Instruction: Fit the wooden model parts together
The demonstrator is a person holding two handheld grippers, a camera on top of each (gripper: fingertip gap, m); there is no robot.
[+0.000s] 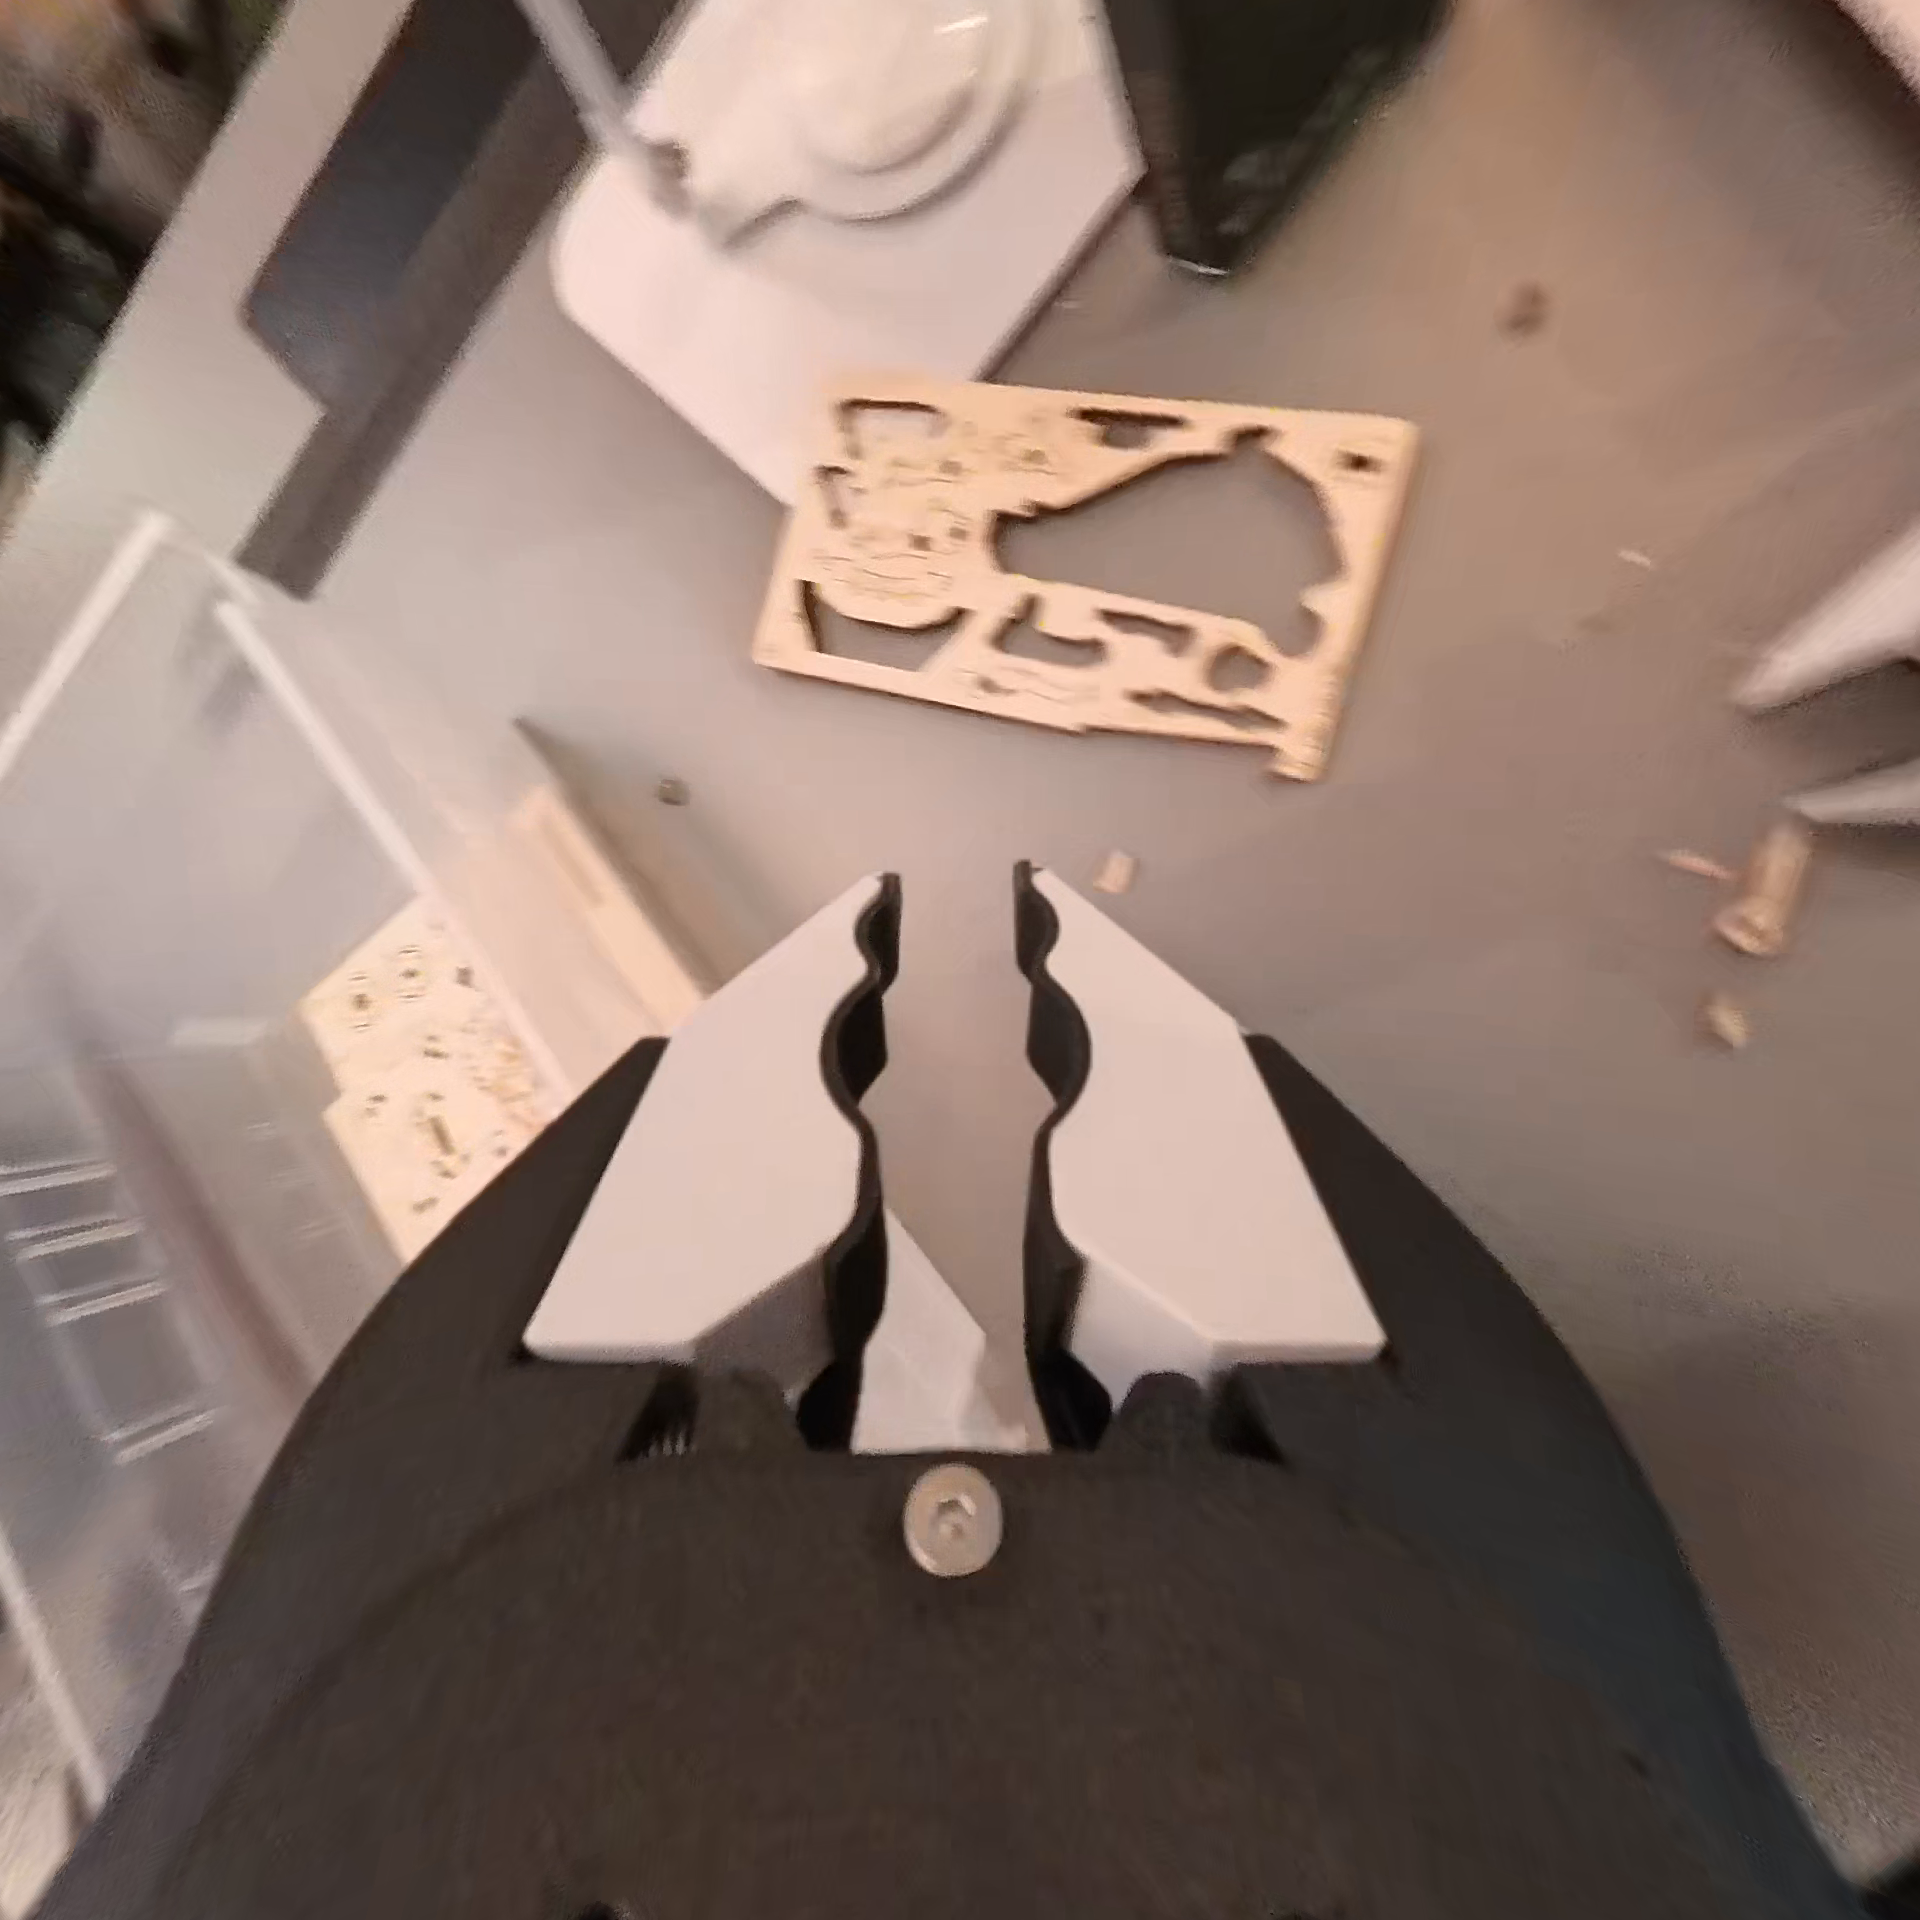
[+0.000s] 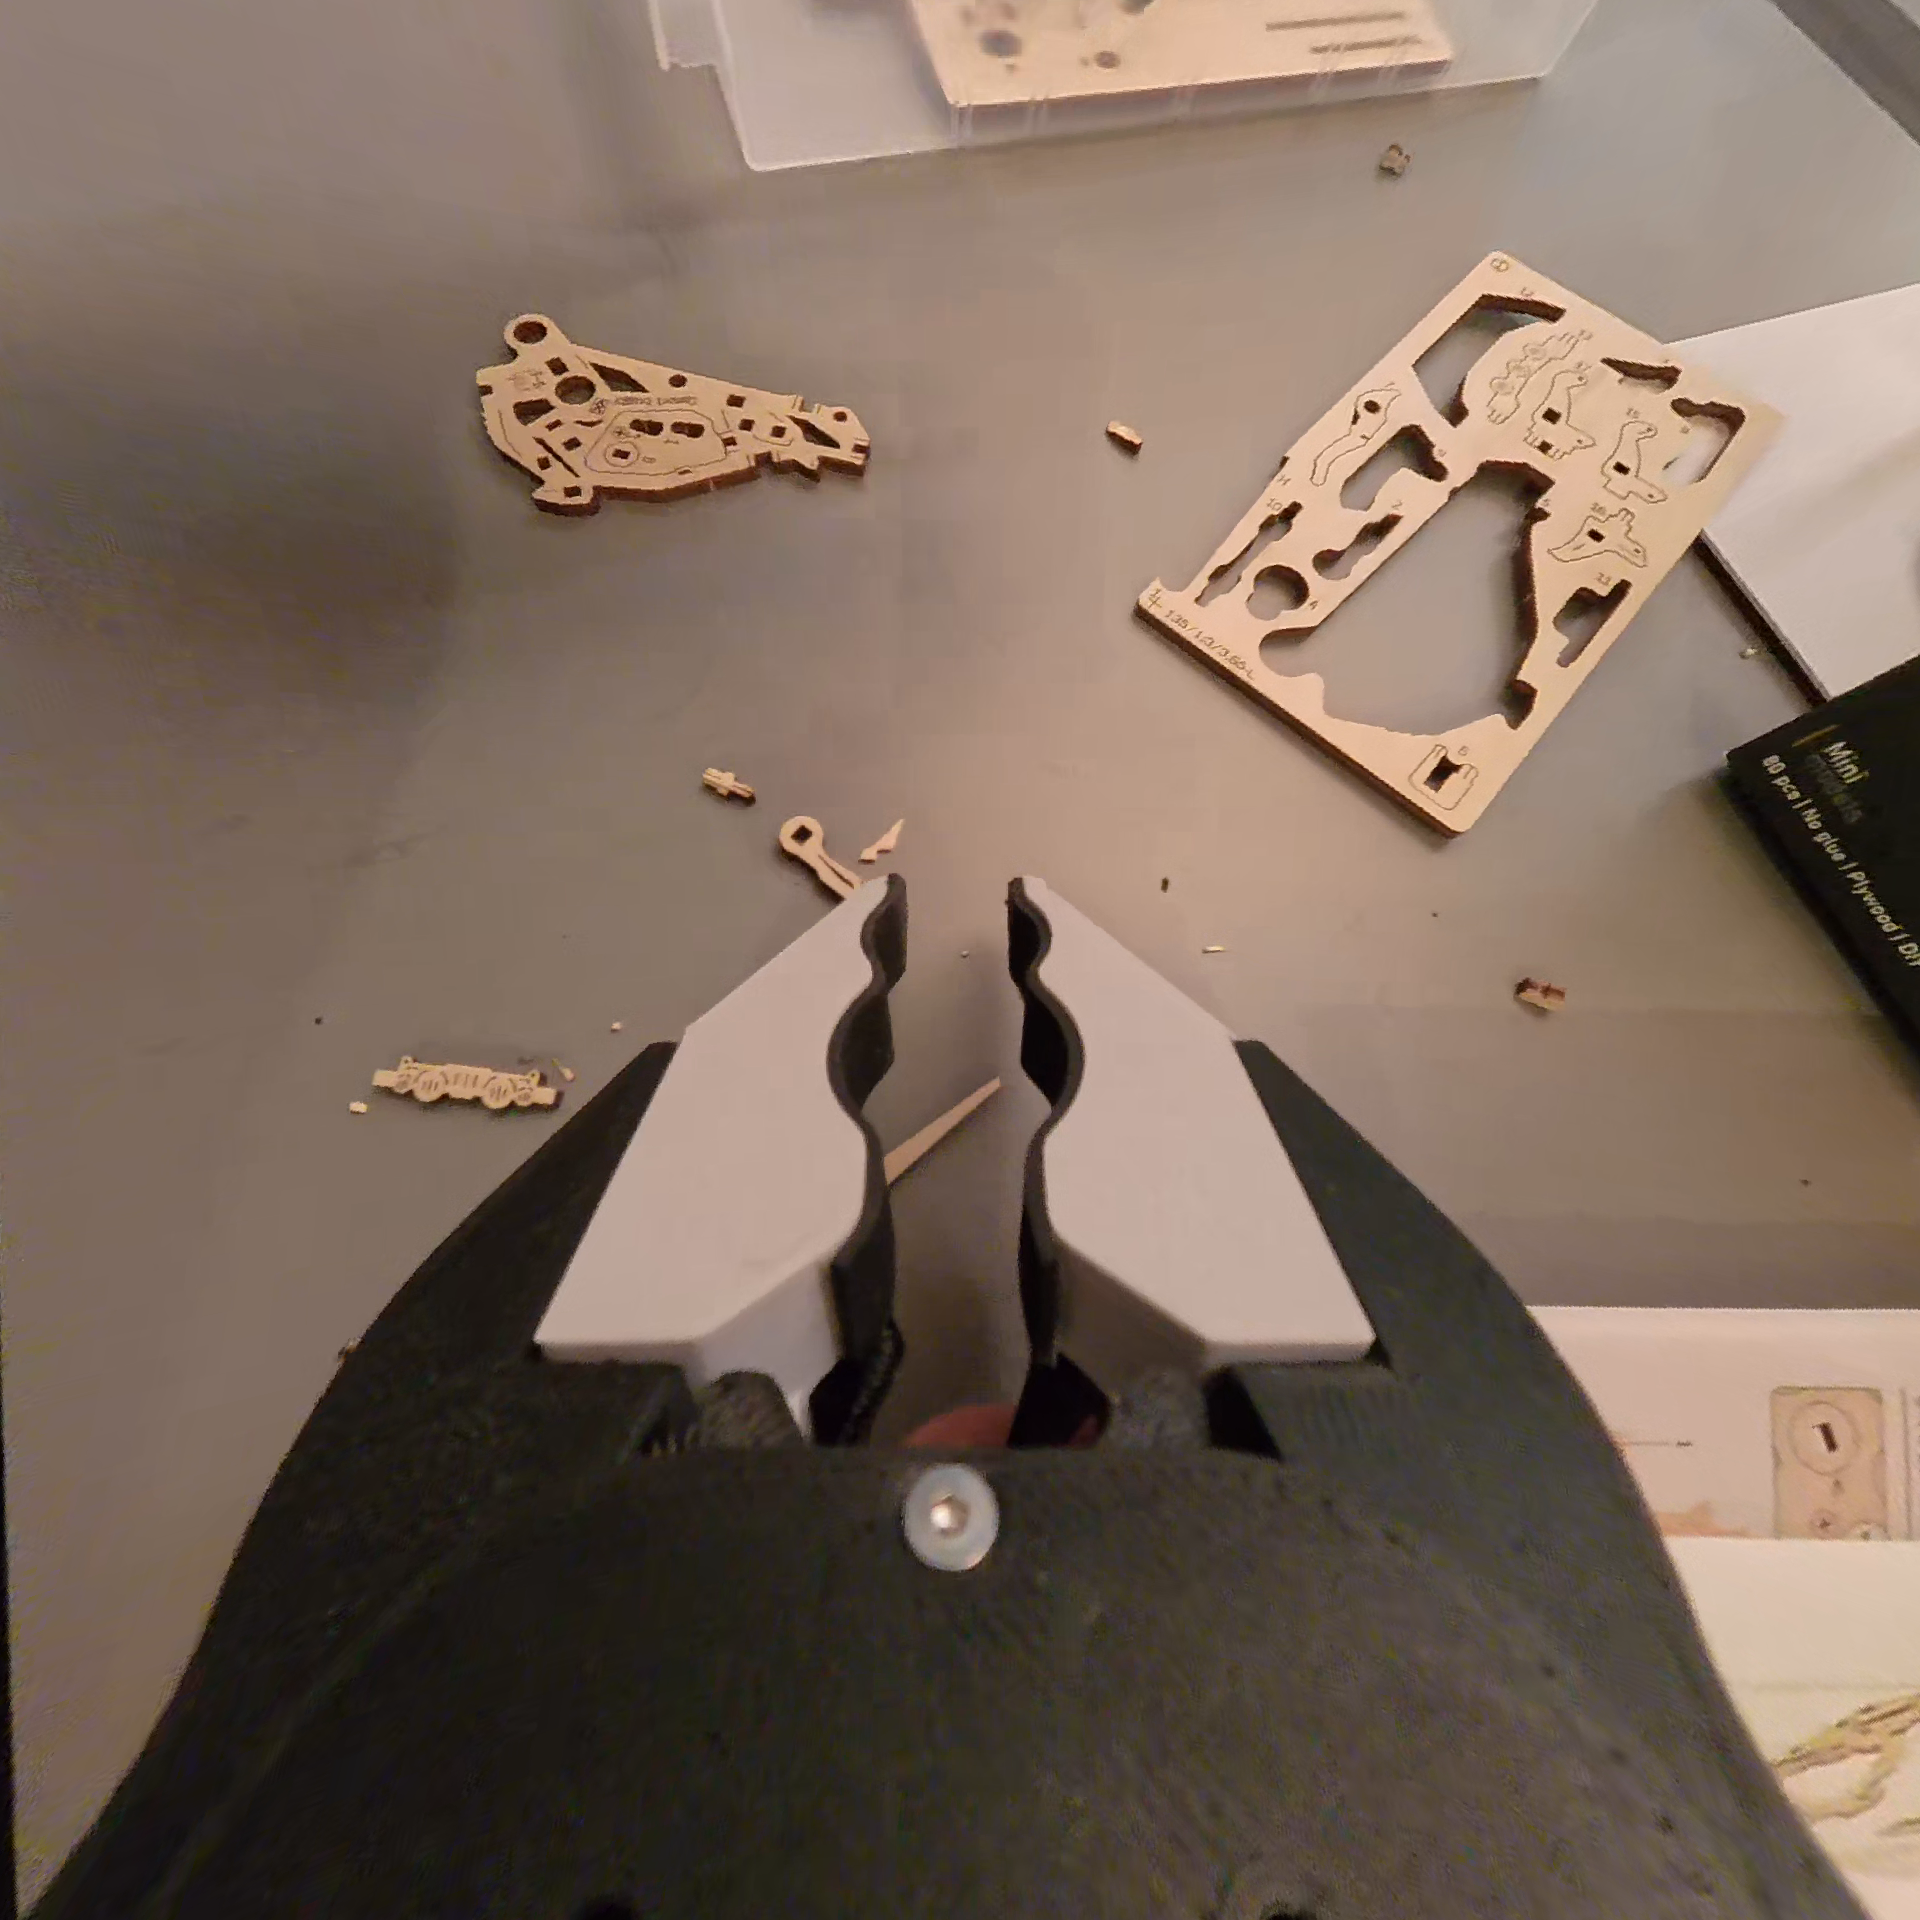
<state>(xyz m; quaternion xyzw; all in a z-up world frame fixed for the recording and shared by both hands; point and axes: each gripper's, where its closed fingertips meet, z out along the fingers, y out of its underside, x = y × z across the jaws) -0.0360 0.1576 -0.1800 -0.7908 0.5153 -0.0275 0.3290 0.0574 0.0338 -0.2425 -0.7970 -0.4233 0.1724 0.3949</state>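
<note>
A: What's in the clear plastic box (image 1: 156,831)?
B: Pale wooden sheets (image 1: 436,1070) with cut patterns, at nine o'clock of the left gripper (image 1: 956,883); blurred

A: And the model parts?
B: A punched-out wooden sheet (image 2: 1455,540) lies flat on the grey tabletop (image 2: 935,623) at one o'clock of the right gripper (image 2: 956,888); an engraved flat body piece (image 2: 665,426) at eleven; a small keyhole-ended piece (image 2: 816,847) just beside its left fingertip

A: Jaws?
B: Both pairs spread, holding nothing
</note>
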